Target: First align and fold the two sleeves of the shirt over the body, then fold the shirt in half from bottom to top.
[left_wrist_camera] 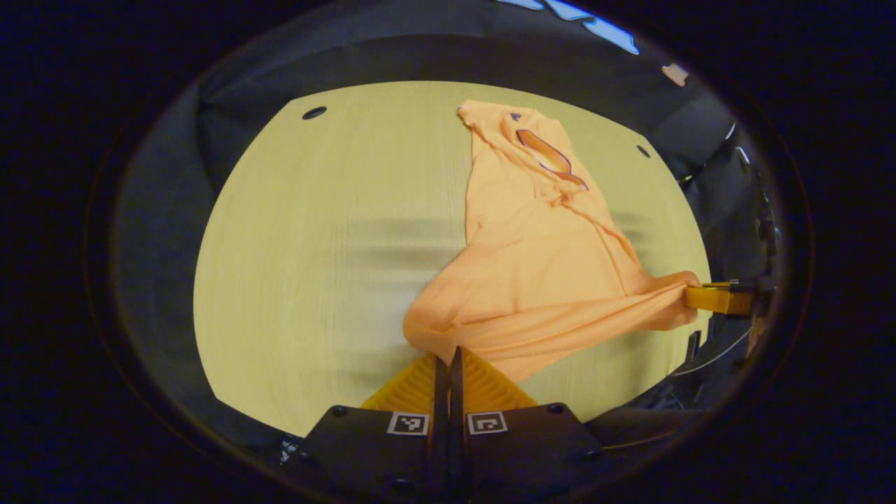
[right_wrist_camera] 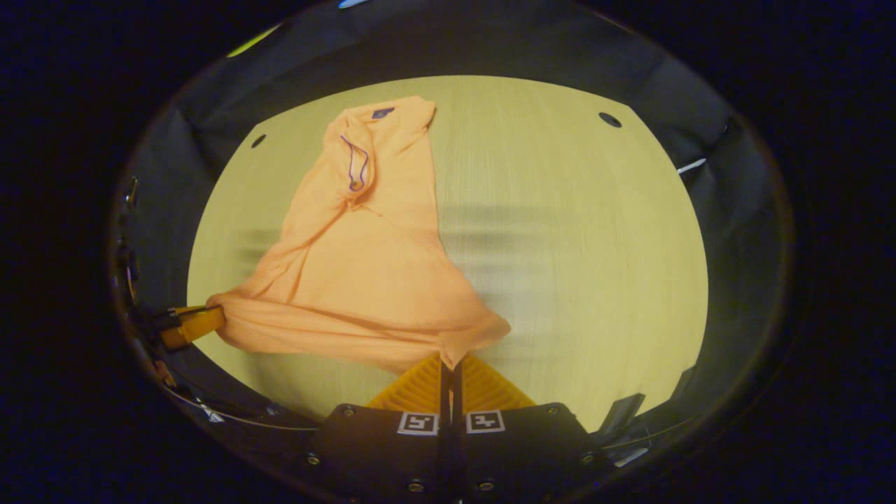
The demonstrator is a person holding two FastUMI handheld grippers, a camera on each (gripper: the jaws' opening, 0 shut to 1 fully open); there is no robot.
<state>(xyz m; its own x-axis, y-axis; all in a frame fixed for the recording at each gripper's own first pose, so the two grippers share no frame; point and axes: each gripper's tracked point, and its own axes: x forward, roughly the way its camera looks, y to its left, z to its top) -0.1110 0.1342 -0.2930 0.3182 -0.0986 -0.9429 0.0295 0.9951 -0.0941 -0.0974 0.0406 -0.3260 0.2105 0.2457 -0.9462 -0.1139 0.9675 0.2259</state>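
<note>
Orange shirt (left_wrist_camera: 539, 266) lay on the pale counter (left_wrist_camera: 315, 245), collar end far off toward 12 o'clock, hem end drawn near and stretched taut between the two tools. Left gripper (left_wrist_camera: 448, 360), seen at 6 o'clock in the left gripper view, pinched tight on one hem corner, fingers pressed together with cloth between. Right gripper (right_wrist_camera: 448, 367), likewise at 6 o'clock in the right gripper view, clamped on the other hem corner; also seen at 3 o'clock in the left gripper view, cloth bunched into it. Body of the shirt looked narrowed, with long diagonal creases running from collar toward the hem; sleeves could not be told apart from the folds.

Judged risks from here: a thin pinch on a bunched corner, so a slip out of either gripper under more tension. Uneven pull from one side, so the hem skewed and the half-fold landed crooked against the collar. Lifting too fast, so folded-in sleeves dragged open or the far end slid along the smooth counter. Hem carried too low, so the cloth rolled under itself rather than laid flat.
</note>
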